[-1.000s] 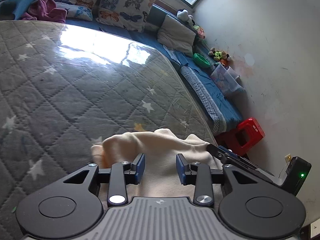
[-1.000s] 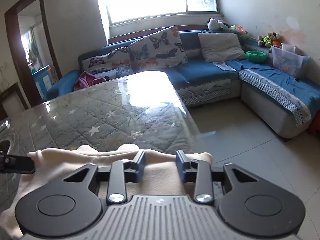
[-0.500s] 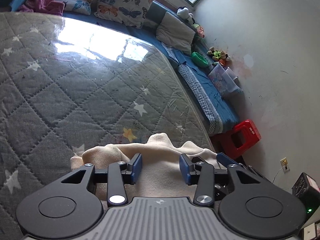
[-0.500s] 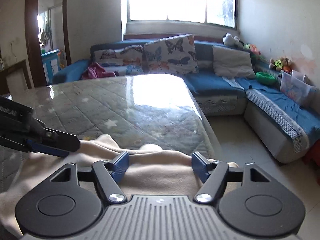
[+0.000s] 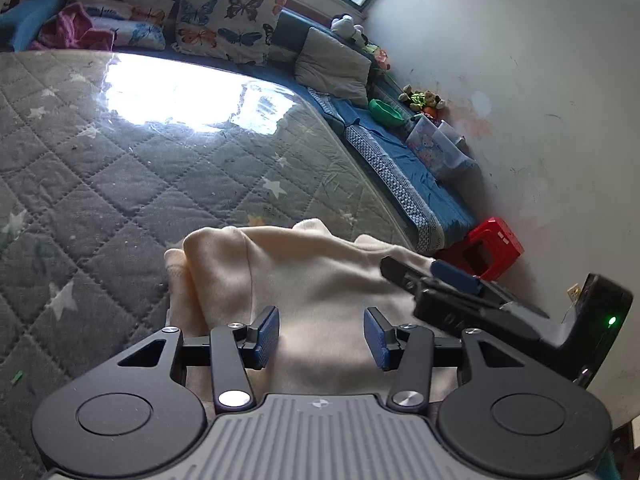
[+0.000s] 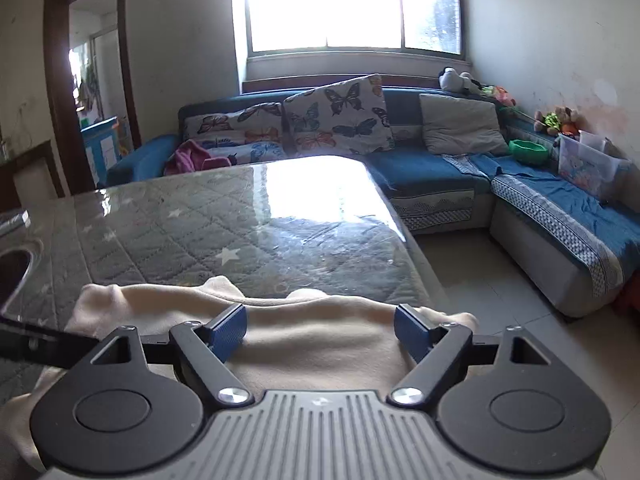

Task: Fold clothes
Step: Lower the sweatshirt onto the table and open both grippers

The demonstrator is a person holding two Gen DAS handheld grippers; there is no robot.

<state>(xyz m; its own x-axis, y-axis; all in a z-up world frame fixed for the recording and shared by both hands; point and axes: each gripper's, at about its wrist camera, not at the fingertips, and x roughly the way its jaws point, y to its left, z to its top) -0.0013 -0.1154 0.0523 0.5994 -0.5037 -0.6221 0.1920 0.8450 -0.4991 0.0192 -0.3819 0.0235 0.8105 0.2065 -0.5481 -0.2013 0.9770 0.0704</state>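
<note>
Cream garment (image 5: 320, 280) lies bunched at the quilted table's (image 5: 120, 200) 5 o'clock corner, folded edge at 12 o'clock. Left gripper (image 5: 321, 338) and right gripper (image 6: 321, 334) both gape above it, holding nothing. Judged partway: further folds and smoothing remain.

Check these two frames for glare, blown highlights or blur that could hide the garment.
Left wrist view: window glare whitens the glossy quilted table cover, well clear of the cream garment, which reads sharp; fisheye bends the edges. Right wrist view: the window is blown out and reflects on the cover; the garment sits dimmer but legible.
</note>
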